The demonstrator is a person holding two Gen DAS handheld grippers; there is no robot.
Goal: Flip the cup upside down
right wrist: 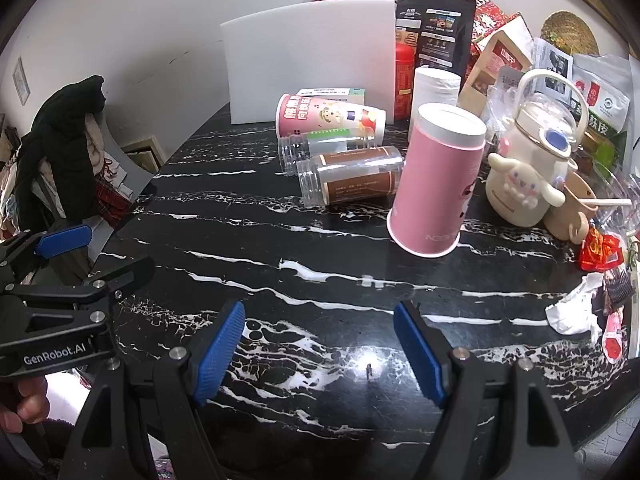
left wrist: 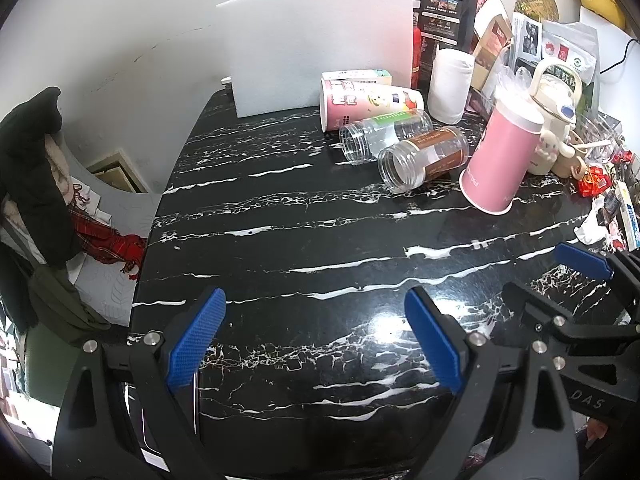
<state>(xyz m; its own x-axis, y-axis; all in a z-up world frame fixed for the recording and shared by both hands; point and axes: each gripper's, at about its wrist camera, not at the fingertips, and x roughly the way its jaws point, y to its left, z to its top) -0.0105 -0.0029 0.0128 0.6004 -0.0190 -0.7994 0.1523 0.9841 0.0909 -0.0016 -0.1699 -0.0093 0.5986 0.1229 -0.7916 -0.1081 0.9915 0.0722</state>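
A pink paper cup (left wrist: pixel 500 160) stands mouth-down on the black marble table (left wrist: pixel 304 240), its white base on top; it also shows in the right wrist view (right wrist: pixel 438 184). A printed pink cup (left wrist: pixel 368 102) lies on its side behind it, also in the right wrist view (right wrist: pixel 328 116). My left gripper (left wrist: pixel 316 336) is open and empty, low over the table's near part, well short of the cups. My right gripper (right wrist: pixel 320 344) is open and empty, in front of the pink cup. Each gripper shows at the edge of the other's view.
Two clear plastic jars (left wrist: pixel 424 158) (left wrist: pixel 384 132) lie on their sides by the cups. A white foam board (left wrist: pixel 320 44) stands at the back. A cream kettle (right wrist: pixel 536 160), packets and wrappers crowd the right side. A chair with clothes (left wrist: pixel 36 184) stands left of the table.
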